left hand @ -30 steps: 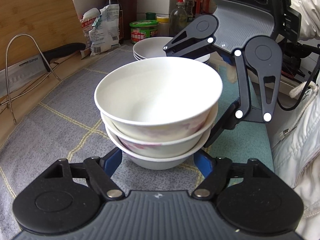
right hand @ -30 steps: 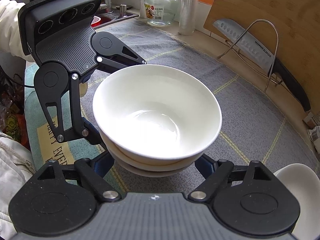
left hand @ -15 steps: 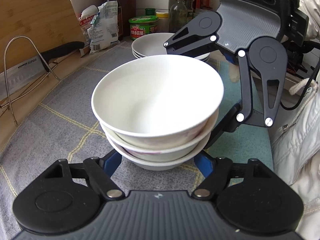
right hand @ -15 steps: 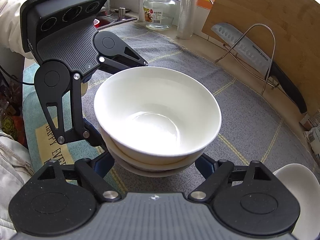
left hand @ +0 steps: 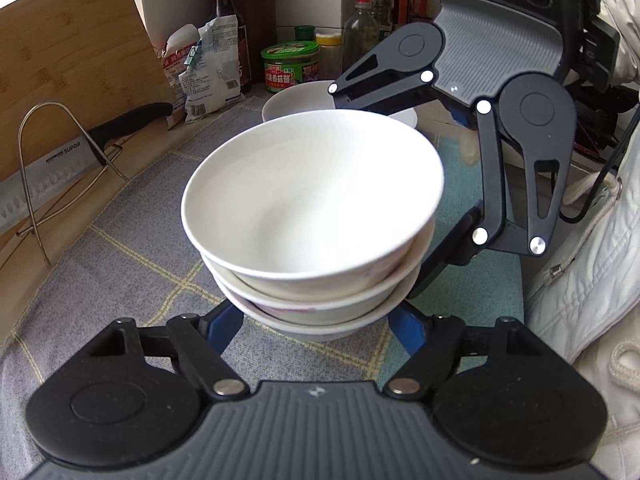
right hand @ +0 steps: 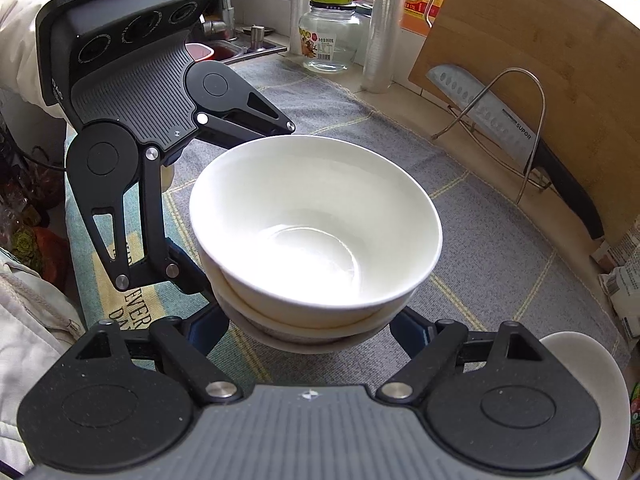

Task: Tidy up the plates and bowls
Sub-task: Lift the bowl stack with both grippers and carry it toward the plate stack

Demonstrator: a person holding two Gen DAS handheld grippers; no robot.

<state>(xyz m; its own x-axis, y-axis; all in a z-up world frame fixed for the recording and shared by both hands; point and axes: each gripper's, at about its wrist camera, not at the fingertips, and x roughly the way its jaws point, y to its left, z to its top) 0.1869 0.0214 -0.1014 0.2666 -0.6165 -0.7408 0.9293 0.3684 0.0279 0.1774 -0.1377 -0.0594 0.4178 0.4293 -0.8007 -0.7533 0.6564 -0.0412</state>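
A stack of three nested white bowls (left hand: 312,216) fills the middle of both views; it also shows in the right wrist view (right hand: 316,236). The stack is held above the grey checked mat (left hand: 120,264). My left gripper (left hand: 316,328) clasps the bottom bowl from one side, blue pads against its base. My right gripper (right hand: 312,332) clasps the same stack from the opposite side. Each gripper's fingertips are hidden under the bowls. A stack of white plates (left hand: 292,100) sits behind on the mat, and its edge (right hand: 588,396) shows at lower right in the right wrist view.
A bamboo cutting board (left hand: 76,64) and a knife (left hand: 80,148) lean in a wire rack at the counter's back. Sauce bottles, a green-lidded tub (left hand: 290,66) and bags stand near the plates. A glass jar (right hand: 330,34) and a sink (right hand: 224,48) lie at the other end.
The bowl stack has risen off the mat with both grippers still clasping it. The top bowl tilts slightly more.
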